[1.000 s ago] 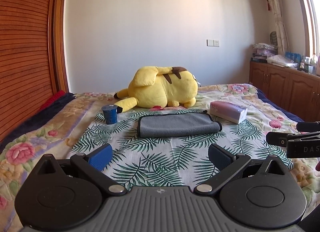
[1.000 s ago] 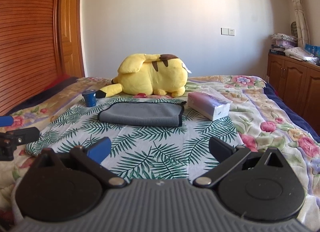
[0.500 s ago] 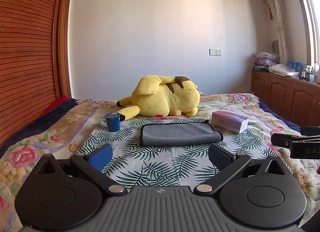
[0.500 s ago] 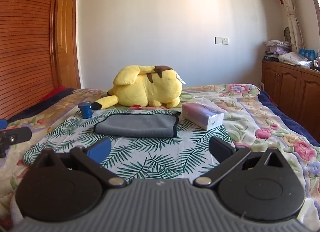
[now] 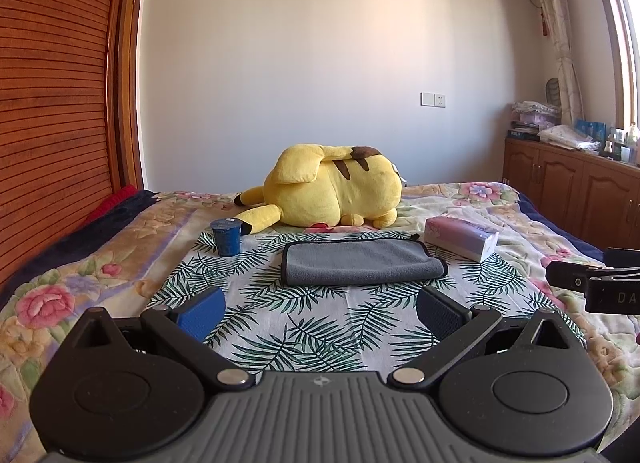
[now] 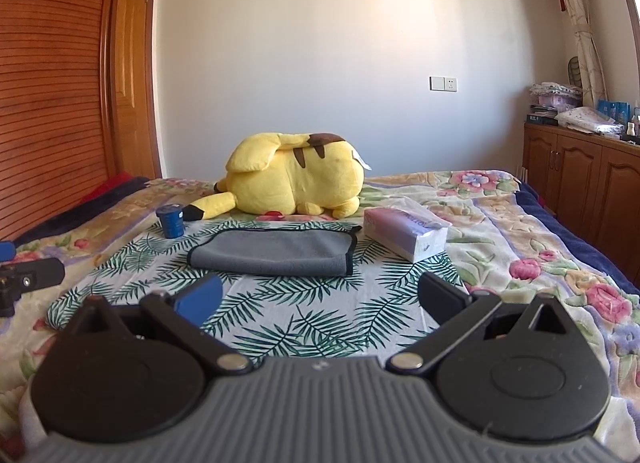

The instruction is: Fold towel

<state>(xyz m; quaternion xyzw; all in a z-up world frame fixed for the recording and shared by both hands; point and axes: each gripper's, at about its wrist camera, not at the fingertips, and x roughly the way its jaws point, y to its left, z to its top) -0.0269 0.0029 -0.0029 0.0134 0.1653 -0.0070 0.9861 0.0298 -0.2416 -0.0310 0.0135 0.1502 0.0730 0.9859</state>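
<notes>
Both grippers hang above the near part of the bed, jaws spread wide and nothing between them. Seen from its own camera, the left gripper [image 5: 319,311] has its blue pad on the left and its dark pad on the right, with only the palm-leaf cloth [image 5: 304,327] showing in the gap. The right gripper [image 6: 319,297] is just as wide open and just as empty-handed; its dark body also pokes into the right edge of the left wrist view, so the two tools sit side by side, apart from each other.

Farther out, in the middle of the leaf-print cloth, lies the grey towel [image 5: 362,263]. It is flat, with a dark bound edge along its left and far sides, and its near edge looks rounded and thick, which suggests it is already doubled over at least once. How many layers it has cannot be told from here. Neither gripper is touching it; both are well short of it.

Around the towel: a small blue cup [image 5: 227,237] to its far left, a tissue pack [image 5: 460,237] just to its right, and a yellow plush toy [image 5: 332,191] lying beyond its far edge on the floral bedspread [image 5: 60,303].

As a judgement, the towel looks partly or fully folded. If another fold is wanted, both grippers would have to travel forward and pinch an edge or corners.
</notes>
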